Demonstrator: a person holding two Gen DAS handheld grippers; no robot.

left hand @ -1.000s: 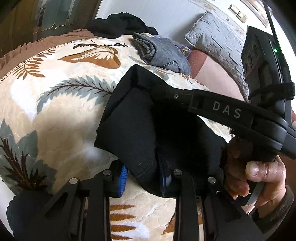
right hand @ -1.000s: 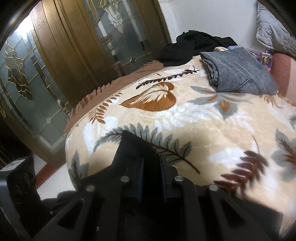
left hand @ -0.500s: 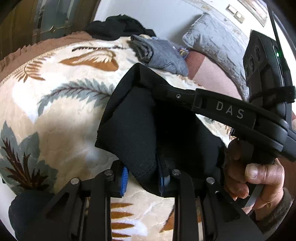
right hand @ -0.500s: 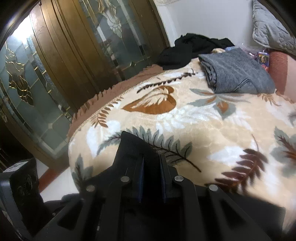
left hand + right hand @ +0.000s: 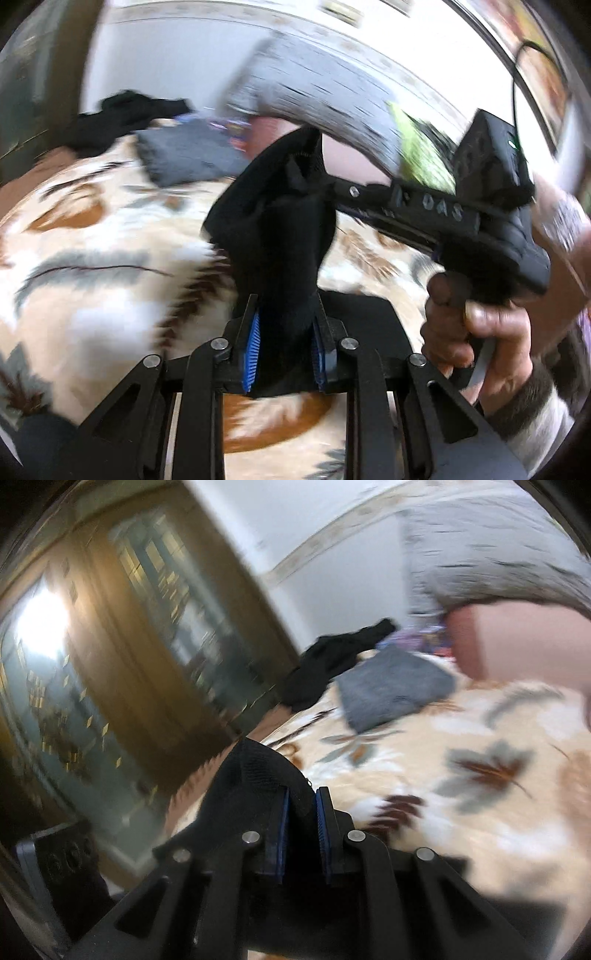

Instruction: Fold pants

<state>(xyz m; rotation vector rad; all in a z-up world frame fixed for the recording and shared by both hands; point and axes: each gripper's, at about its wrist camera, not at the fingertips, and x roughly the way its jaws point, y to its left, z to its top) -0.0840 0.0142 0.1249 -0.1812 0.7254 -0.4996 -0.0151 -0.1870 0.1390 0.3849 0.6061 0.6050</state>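
Black pants (image 5: 280,236) lifted off the leaf-print bed (image 5: 110,295) since a moment ago; left gripper (image 5: 284,350) jaws clamped on one edge, right gripper (image 5: 300,830) jaws pinching another; likely carrying the fabric over into a fold.

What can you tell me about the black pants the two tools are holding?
The black pants look like thick, soft knit cloth with a ribbed edge near the top. They are bunched up and lifted above the leaf-patterned blanket, not lying flat. The left tool pinches one part between its blue pads, and the right tool grips another part of the edge, held by a hand. The pictures are blurry, so seams, pockets and legs cannot be made out.
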